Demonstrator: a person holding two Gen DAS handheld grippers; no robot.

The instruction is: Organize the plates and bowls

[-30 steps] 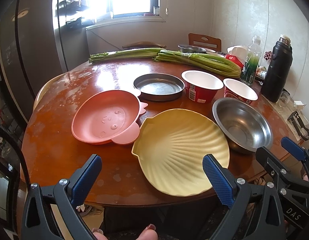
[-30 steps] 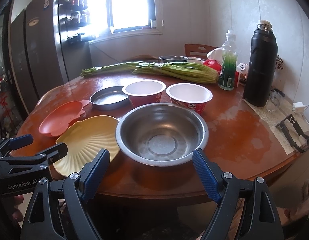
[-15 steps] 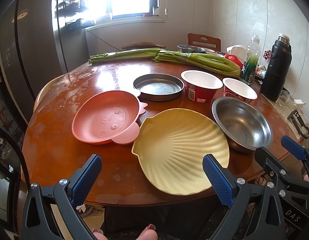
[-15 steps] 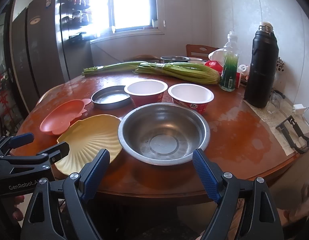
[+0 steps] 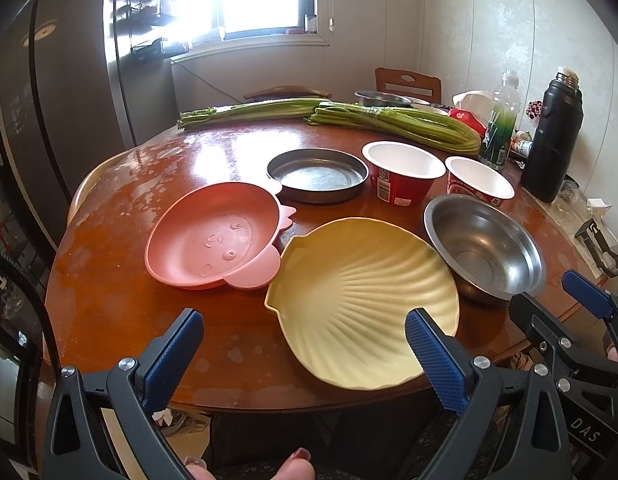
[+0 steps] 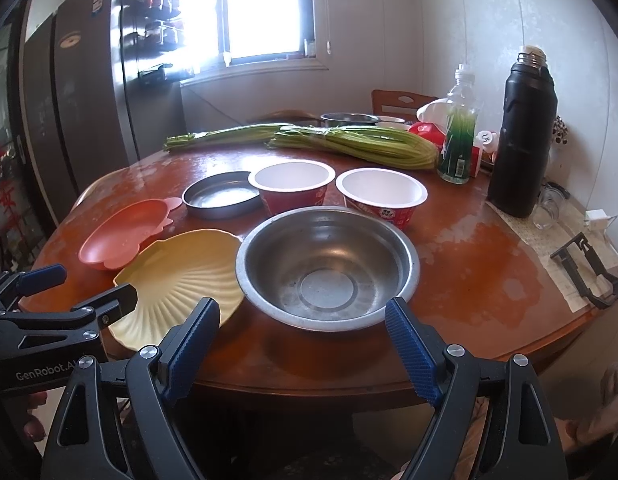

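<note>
On the round wooden table (image 5: 109, 280) lie a yellow shell-shaped plate (image 5: 361, 304) (image 6: 177, 280), a pink animal-shaped plate (image 5: 213, 248) (image 6: 121, 240), a flat metal pan (image 5: 317, 176) (image 6: 221, 200), a steel bowl (image 5: 485, 248) (image 6: 329, 272) and two red paper bowls (image 5: 403, 172) (image 5: 479, 184) (image 6: 293, 184) (image 6: 381, 196). My left gripper (image 5: 305, 356) is open and empty at the near edge, before the yellow plate. My right gripper (image 6: 305, 344) is open and empty, just before the steel bowl.
Bundles of green stalks (image 5: 393, 124) lie across the far side. A black thermos (image 6: 521, 136), a green bottle (image 6: 459, 136) and a small glass (image 6: 547, 212) stand at the right. A black clamp (image 6: 589, 276) lies at the right edge. A fridge (image 6: 69, 120) stands left.
Both grippers have drifted very slightly; the view is almost the same. Nothing on the table moved.
</note>
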